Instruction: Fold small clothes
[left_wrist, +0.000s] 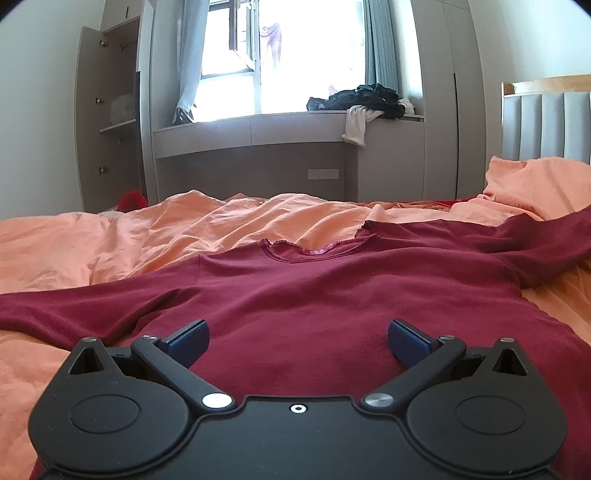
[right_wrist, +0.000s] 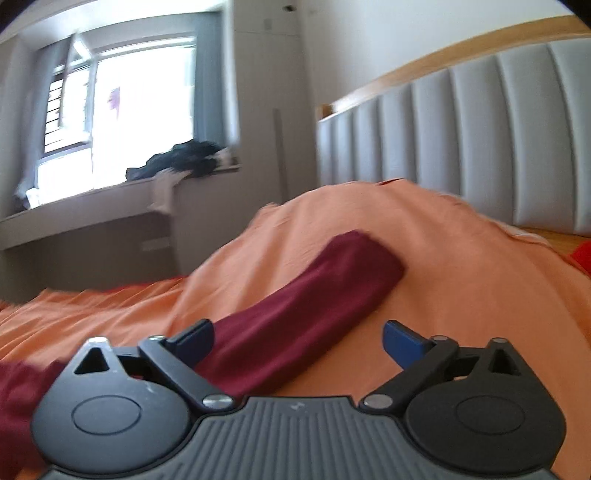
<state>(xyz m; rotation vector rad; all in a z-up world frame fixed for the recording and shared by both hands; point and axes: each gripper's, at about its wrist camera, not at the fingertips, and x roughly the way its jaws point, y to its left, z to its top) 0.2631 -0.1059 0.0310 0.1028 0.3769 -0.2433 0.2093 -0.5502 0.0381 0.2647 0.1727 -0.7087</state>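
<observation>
Your left hand-held gripper (left_wrist: 297, 341) hovers low over the near part of the shirt (left_wrist: 314, 295) with its jaws spread wide and nothing between them; the shirt lies flat on the bed (left_wrist: 92, 240), neckline toward the far side and sleeves stretched out left and right. Your right hand-held gripper (right_wrist: 298, 341) is also wide and empty, just above the right sleeve (right_wrist: 314, 302), which runs away up the orange cover (right_wrist: 461, 277) toward the headboard (right_wrist: 461, 140).
</observation>
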